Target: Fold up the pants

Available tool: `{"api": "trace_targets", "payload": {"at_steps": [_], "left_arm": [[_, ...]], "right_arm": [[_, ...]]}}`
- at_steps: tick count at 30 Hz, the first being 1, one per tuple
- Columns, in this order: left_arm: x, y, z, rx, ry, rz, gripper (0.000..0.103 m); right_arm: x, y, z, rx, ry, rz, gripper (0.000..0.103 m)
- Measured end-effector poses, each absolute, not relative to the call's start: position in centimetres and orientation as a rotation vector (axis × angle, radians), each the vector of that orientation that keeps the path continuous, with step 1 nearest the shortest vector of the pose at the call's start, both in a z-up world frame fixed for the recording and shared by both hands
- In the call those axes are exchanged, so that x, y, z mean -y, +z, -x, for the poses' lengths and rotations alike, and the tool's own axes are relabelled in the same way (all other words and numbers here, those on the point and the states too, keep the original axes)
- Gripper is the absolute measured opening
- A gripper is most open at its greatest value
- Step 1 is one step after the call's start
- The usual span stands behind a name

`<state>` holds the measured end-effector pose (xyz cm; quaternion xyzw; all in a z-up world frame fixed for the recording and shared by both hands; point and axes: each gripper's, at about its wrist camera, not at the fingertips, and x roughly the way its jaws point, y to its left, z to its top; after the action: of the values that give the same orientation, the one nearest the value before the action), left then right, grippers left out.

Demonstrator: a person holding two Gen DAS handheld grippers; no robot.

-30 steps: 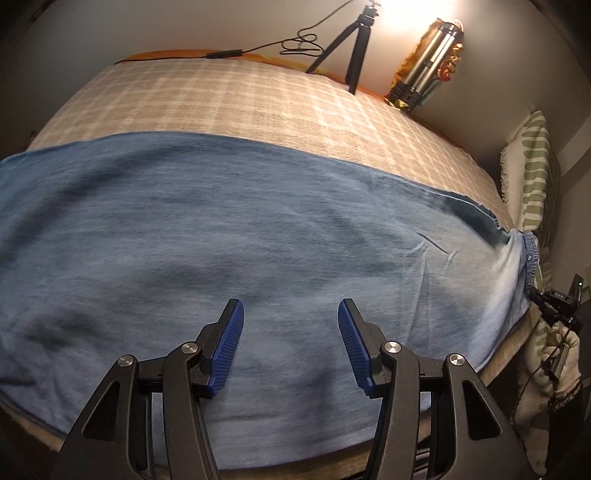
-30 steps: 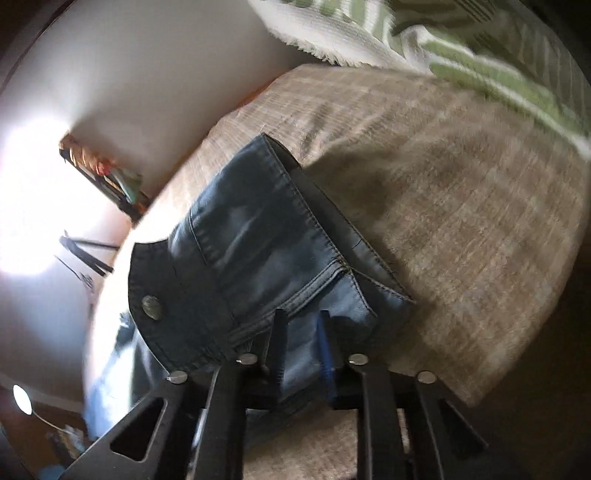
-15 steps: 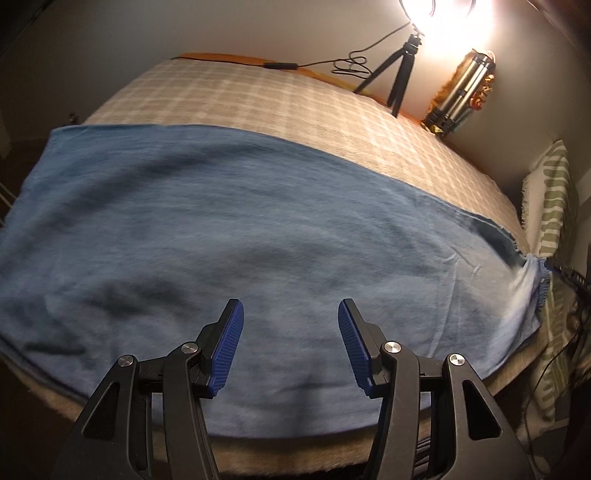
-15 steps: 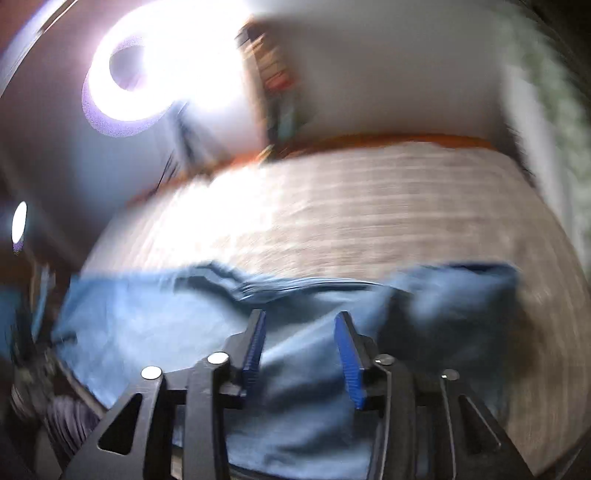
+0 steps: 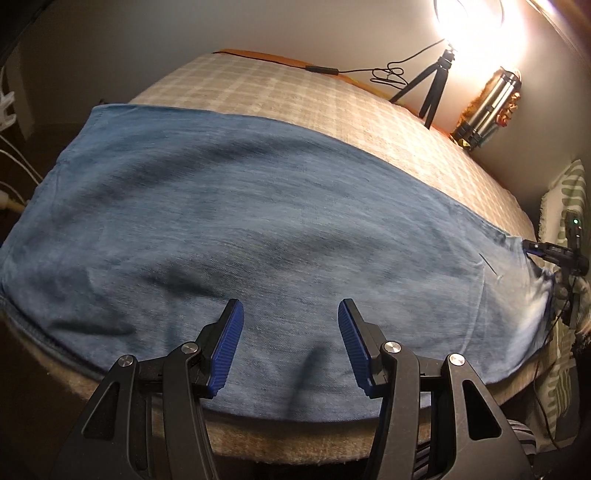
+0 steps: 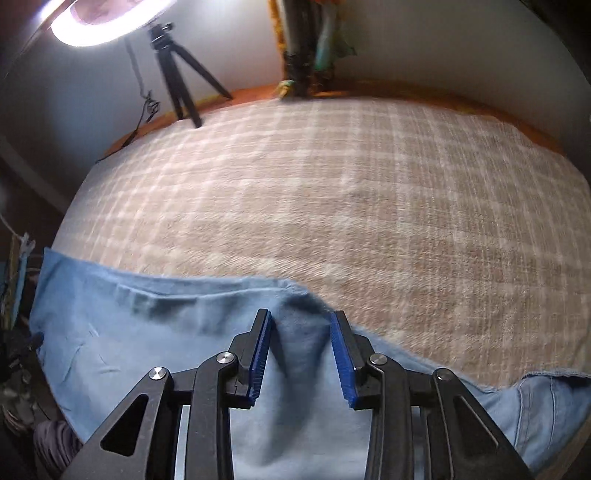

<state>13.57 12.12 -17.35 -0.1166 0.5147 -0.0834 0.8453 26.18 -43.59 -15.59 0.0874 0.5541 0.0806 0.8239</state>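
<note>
- The jaws of the right gripper [image 6: 301,352] are spread now, with only a soft bump of cloth between them and nothing pinched. A second ago they were pressed tight on the top part of the pants, near the button.
- The jaws of the left gripper [image 5: 290,345] are spread wide too, just as they were, and they hover over the cloth.
- The pants [image 5: 258,236] lie long and flat along the near edge of the bed [image 5: 295,92]. The left view now takes in more of the leg end than before.
- The checked blanket [image 6: 351,206] shows bare behind them, up to the far edge.
- The tripod [image 5: 430,86] and the bright lamp [image 6: 107,22] stand at the far edge.
- I think letting go means the pants are laid out. The next fold can start, and both grippers need a new hold.
</note>
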Motion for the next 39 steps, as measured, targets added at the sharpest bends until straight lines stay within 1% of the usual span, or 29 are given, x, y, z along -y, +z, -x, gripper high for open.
{"api": "trace_targets", "payload": {"at_steps": [1, 2, 5, 6, 8, 12, 15, 19, 22, 23, 24, 26, 30, 37, 39], "left_arm": [[-12.1, -17.3, -13.5, -1.084, -0.176, 0.248, 0.052], [-12.2, -17.3, -13.5, -1.084, -0.177, 0.248, 0.052], [-12.3, -17.5, -13.5, -1.082, -0.175, 0.258, 0.052], [-12.3, -17.5, -13.5, -1.080, -0.174, 0.262, 0.052], [-12.3, -17.5, -13.3, -1.075, -0.171, 0.266, 0.052], [-12.5, -17.6, -13.1, -1.070, -0.169, 0.275, 0.052], [-12.5, -17.5, -13.2, -1.073, -0.168, 0.275, 0.052], [-12.3, -17.4, -13.2, -1.077, -0.161, 0.262, 0.052], [-12.2, -17.4, -13.2, -1.080, -0.162, 0.253, 0.052], [-12.2, -17.4, -13.1, -1.080, -0.163, 0.254, 0.052], [-12.3, -17.4, -13.1, -1.080, -0.164, 0.255, 0.052], [-12.4, -17.5, -13.0, -1.079, -0.165, 0.258, 0.052], [-12.4, -17.5, -12.9, -1.076, -0.167, 0.258, 0.052], [-12.4, -17.6, -12.9, -1.076, -0.171, 0.248, 0.052], [-12.3, -17.6, -12.9, -1.074, -0.172, 0.244, 0.052]], "right_arm": [[44.6, -14.5, -25.2, -1.144, 0.167, -0.194, 0.036], [45.5, -13.4, -24.2, -1.117, 0.158, -0.196, 0.040], [50.2, -10.5, -19.9, -1.027, 0.082, -0.237, 0.056], [51.8, -9.8, -18.2, -1.005, 0.048, -0.256, 0.058], [55.4, -9.0, -13.8, -0.978, -0.038, -0.285, 0.058], [60.1, -10.3, -7.9, -1.003, -0.175, -0.369, 0.060], [62.1, -12.4, -4.5, -1.035, -0.240, -0.467, 0.060], [62.7, -15.5, -2.6, -1.068, -0.255, -0.580, 0.060], [62.0, -16.1, -2.0, -1.029, -0.246, -0.614, 0.059], [61.9, -16.0, -1.9, -1.018, -0.238, -0.630, 0.057], [61.8, -15.9, -1.9, -1.011, -0.226, -0.653, 0.052], [61.8, -16.1, -1.6, -1.021, -0.215, -0.689, 0.048], [61.9, -16.5, -1.6, -1.039, -0.206, -0.720, 0.045], [61.2, -17.7, -2.9, -1.089, -0.213, -0.719, 0.045], [60.7, -17.8, -3.2, -1.088, -0.238, -0.689, 0.032]]}}
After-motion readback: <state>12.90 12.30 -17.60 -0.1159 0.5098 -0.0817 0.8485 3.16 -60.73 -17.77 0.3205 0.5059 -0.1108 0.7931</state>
